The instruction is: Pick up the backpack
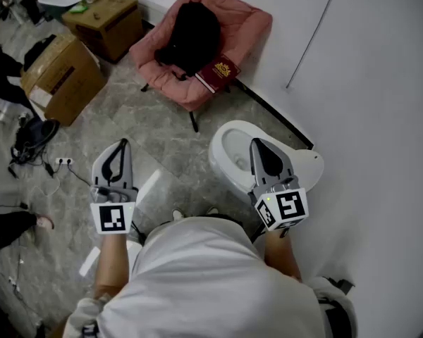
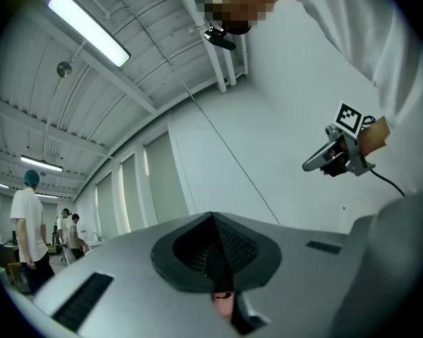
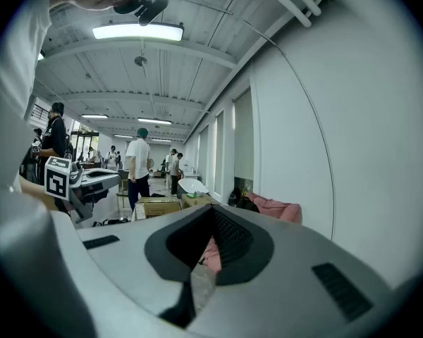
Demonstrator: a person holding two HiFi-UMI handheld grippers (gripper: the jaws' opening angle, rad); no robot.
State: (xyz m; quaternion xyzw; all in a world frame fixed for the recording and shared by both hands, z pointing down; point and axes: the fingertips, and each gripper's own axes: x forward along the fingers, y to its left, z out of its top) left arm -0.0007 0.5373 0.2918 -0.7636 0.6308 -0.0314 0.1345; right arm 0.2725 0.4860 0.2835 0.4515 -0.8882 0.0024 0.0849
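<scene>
Left gripper (image 1: pixel 121 145) and right gripper (image 1: pixel 256 144) are both holding jaws closed on nothing, well apart. Right gripper is hanging over a white basin (image 1: pixel 229 162). Black backpack (image 1: pixel 192 35) is lying mid-seat on the pink armchair (image 1: pixel 250 20), well ahead of both; a maroon book (image 1: pixel 217 72) is resting at the seat's front edge

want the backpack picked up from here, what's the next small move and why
Probably step forward, carrying the claws toward the black backpack, which lies on the pink chair across the floor. The left claw and right claw are both shut, empty and held close to the body, well short of it.
</scene>
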